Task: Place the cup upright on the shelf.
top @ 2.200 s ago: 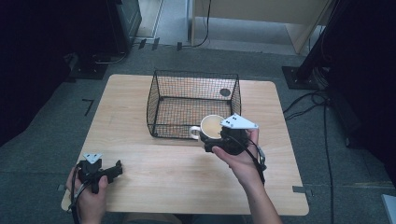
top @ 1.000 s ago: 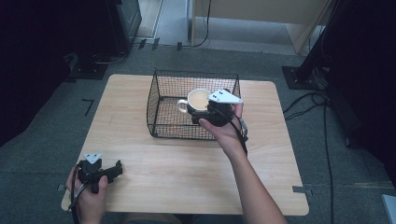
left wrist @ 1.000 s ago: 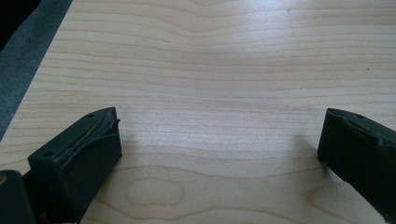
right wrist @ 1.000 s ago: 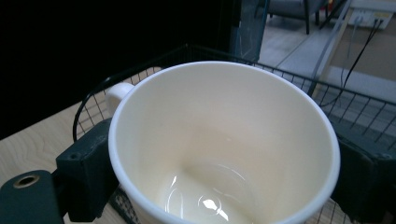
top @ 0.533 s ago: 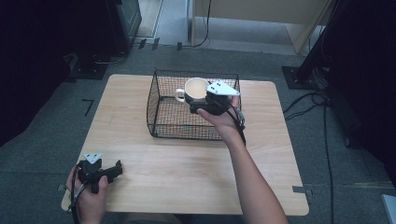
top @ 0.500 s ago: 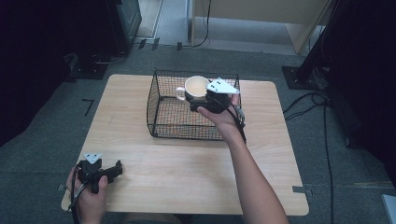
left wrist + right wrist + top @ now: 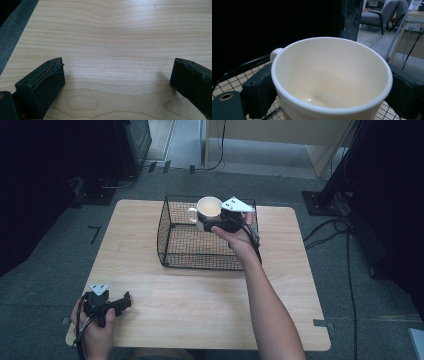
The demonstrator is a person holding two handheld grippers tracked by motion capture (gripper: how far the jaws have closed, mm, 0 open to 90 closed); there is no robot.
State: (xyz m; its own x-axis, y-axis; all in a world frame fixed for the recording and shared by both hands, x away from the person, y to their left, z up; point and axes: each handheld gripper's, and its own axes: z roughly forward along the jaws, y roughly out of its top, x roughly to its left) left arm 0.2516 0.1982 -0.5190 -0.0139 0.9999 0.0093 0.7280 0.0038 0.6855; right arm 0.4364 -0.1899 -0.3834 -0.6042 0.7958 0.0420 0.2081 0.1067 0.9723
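Observation:
A cream mug (image 7: 208,209) hangs upright over the back part of the black wire basket (image 7: 170,235), its handle pointing left. My right gripper (image 7: 212,222) is shut on the mug. In the right gripper view the mug (image 7: 329,82) sits between both jaws, empty inside, with basket mesh (image 7: 227,85) below it. My left gripper (image 7: 120,304) rests on the table's front left corner, held by a hand. In the left gripper view its jaws stand wide apart over bare wood (image 7: 117,50), nothing between them.
The wooden table (image 7: 200,300) carries the basket at its back middle. A small dark round object lies hidden behind my right hand in the basket's back right. Dark furniture and cables (image 7: 345,230) surround the table on the grey floor.
My right gripper carried the mug from the basket's front edge up and back over the basket, drifting left toward its rear. The left gripper stayed put.

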